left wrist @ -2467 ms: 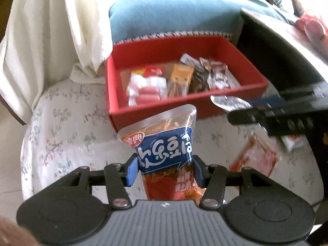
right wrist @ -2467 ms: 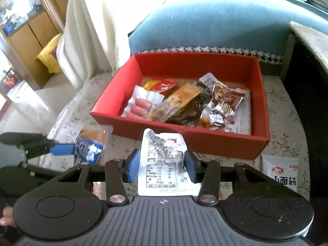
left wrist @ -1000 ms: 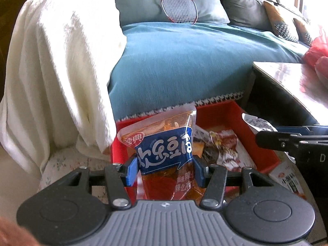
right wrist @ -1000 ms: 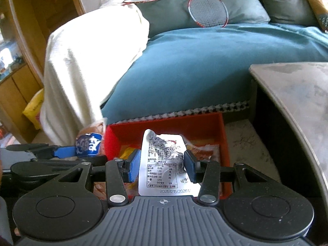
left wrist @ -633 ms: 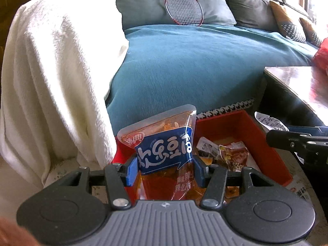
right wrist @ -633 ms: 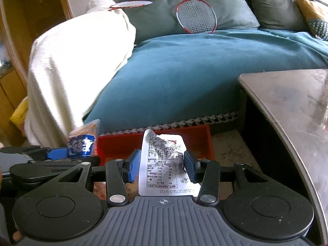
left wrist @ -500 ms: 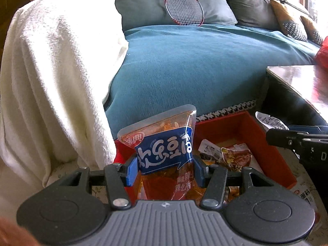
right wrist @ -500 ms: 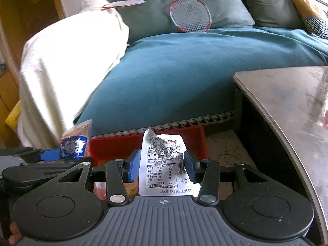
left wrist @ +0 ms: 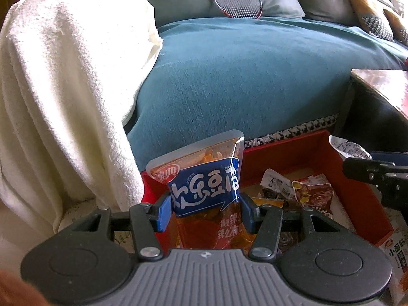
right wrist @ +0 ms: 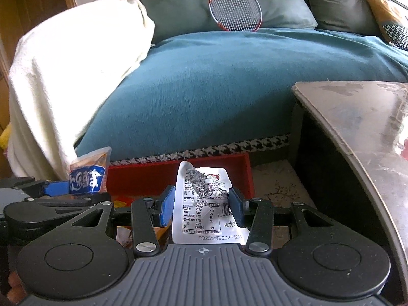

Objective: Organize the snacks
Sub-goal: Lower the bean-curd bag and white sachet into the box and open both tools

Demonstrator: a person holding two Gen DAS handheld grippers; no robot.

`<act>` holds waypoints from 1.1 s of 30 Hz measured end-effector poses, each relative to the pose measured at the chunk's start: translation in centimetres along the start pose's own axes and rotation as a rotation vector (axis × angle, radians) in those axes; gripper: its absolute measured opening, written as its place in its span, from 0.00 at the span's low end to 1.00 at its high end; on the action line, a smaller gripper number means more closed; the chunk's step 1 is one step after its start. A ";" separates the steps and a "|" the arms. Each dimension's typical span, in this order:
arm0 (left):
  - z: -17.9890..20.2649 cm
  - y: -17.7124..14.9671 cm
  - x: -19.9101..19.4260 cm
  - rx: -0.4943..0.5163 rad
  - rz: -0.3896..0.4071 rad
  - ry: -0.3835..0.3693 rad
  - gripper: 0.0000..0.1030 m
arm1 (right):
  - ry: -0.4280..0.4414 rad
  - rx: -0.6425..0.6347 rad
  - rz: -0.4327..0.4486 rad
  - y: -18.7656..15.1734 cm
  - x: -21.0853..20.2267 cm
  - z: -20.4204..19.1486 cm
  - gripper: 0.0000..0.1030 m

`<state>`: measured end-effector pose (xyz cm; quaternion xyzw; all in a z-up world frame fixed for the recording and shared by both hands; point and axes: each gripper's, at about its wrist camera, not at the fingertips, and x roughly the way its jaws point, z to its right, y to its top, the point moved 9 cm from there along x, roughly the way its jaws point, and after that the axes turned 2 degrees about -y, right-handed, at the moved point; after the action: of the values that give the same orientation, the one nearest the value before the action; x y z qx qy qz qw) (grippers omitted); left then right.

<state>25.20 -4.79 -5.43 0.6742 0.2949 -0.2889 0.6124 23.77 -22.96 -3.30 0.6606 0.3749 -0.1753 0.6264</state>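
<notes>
Both tongs are loaded: the left tongs (left wrist: 205,210) pinch an orange snack pouch with a blue label (left wrist: 204,188) upright between the blue pads, and the right tongs (right wrist: 200,207) clamp a crinkled white packet (right wrist: 204,204), its printed back facing the camera. The red box (left wrist: 293,153) sits just ahead and below on the flower-patterned cushion (right wrist: 278,186), against the teal sofa (left wrist: 255,76), with several packets (left wrist: 306,191) already inside.

To do this step well, I judge each pouch should be carried over the box's near wall, lowered close to the pile, and only then released, one side at a time so the tongs do not collide. Another white packet (left wrist: 396,260) lies outside the box on the right.
</notes>
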 end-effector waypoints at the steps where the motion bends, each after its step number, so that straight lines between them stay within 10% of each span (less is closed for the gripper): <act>1: 0.0 0.0 0.1 0.001 -0.001 0.002 0.46 | -0.001 -0.003 -0.007 -0.1 0.2 -0.1 0.52; 33: 0.4 -0.4 1.9 0.019 -0.050 -0.003 0.47 | -0.031 -0.020 -0.140 -2.3 3.6 -0.2 0.52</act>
<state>26.17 -5.03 -7.16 0.6721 0.3082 -0.3079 0.5987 24.42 -21.92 -7.43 0.6238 0.4119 -0.2252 0.6249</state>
